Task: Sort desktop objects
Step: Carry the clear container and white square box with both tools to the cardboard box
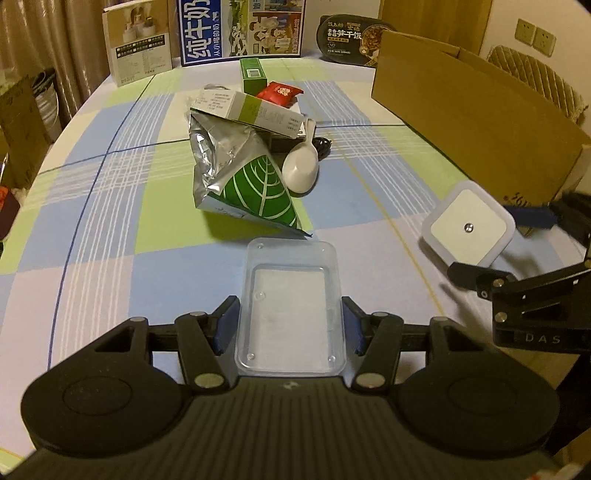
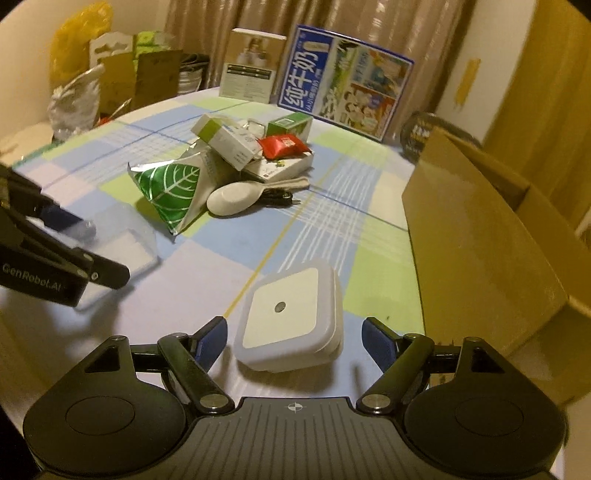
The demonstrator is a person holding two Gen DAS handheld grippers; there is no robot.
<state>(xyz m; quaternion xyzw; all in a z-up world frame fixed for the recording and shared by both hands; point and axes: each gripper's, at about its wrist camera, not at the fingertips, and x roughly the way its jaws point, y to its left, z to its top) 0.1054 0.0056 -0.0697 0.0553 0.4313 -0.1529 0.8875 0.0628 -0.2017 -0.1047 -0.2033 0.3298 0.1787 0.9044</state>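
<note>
My left gripper (image 1: 290, 325) is shut on a clear plastic tray (image 1: 291, 306), its blue pads against both long sides. It shows blurred in the right wrist view (image 2: 125, 240). My right gripper (image 2: 295, 339) is open around a white square night light (image 2: 288, 317) that lies on the tablecloth, pads apart from its sides. The night light also shows in the left wrist view (image 1: 469, 223). A pile lies mid-table: a silver and green leaf bag (image 1: 240, 173), a white spoon (image 1: 301, 170), a white and green carton (image 1: 251, 110), a red packet (image 1: 279, 93).
A large open cardboard box (image 2: 480, 236) stands at the right (image 1: 476, 110). Upright boxes and a blue milk carton (image 1: 243, 29) line the far edge. A black cable (image 2: 277, 197) lies by the spoon. Bags and clutter sit off the table's left (image 2: 77, 92).
</note>
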